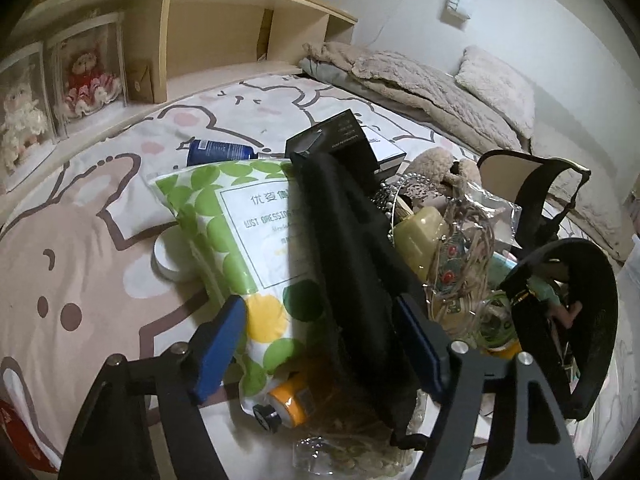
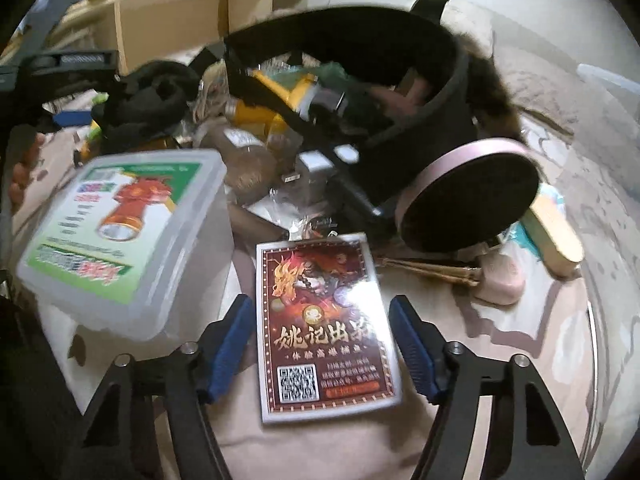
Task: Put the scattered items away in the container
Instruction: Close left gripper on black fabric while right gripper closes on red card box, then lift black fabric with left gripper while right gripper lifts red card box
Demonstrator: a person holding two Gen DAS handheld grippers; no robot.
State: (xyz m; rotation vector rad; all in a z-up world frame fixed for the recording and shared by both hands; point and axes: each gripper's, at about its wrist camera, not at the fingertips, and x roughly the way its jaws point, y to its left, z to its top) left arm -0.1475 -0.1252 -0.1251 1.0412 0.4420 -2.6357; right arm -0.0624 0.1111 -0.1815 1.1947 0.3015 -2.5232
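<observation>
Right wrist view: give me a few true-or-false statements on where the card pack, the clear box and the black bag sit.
1. The red card pack lies between the fingers of the right gripper. True.
2. The clear box with the flashlight label sits right of the card pack. False: it is on the left.
3. The card pack is already inside the black bag. False: it lies flat on the bedsheet, nearer the camera than the bag.
4. A pink-rimmed disc shows to the right, beyond the card pack. True.
</observation>
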